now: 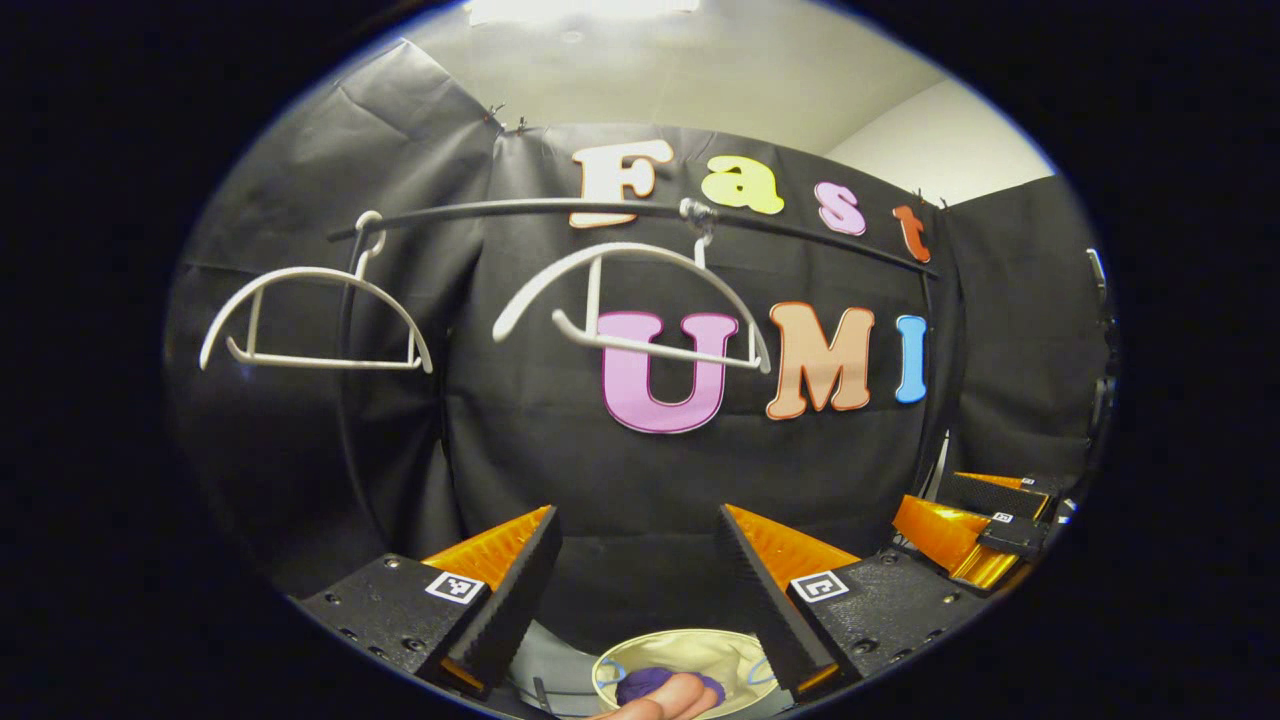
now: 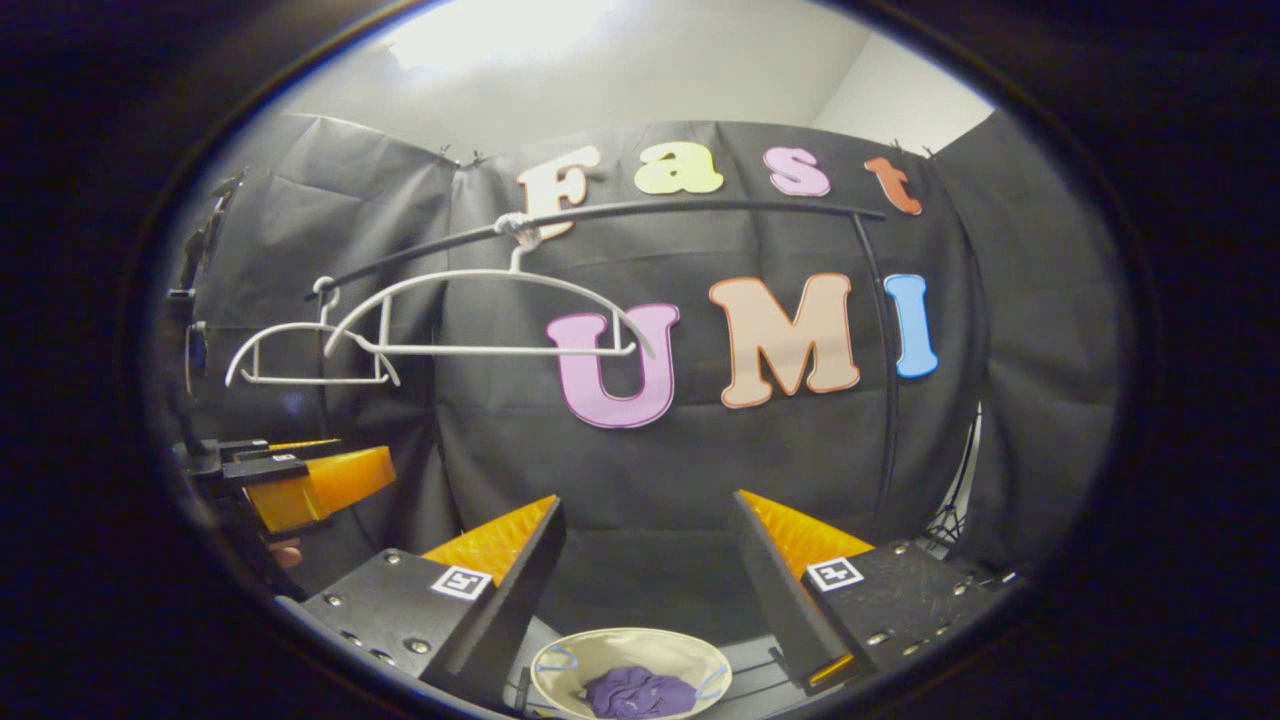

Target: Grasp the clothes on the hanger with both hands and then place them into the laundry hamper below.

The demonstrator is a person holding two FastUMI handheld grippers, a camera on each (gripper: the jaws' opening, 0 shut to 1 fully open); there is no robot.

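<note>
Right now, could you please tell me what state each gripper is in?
Left gripper: open, holding nothing.
Right gripper: open, holding nothing.
The purple clothes lie in the laundry hamper below.

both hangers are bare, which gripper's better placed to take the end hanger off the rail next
Probably left. From the left gripper, open and empty, the end hanger hangs a little left of centre; in the right gripper view it sits far left, partly behind the other hanger.
</note>
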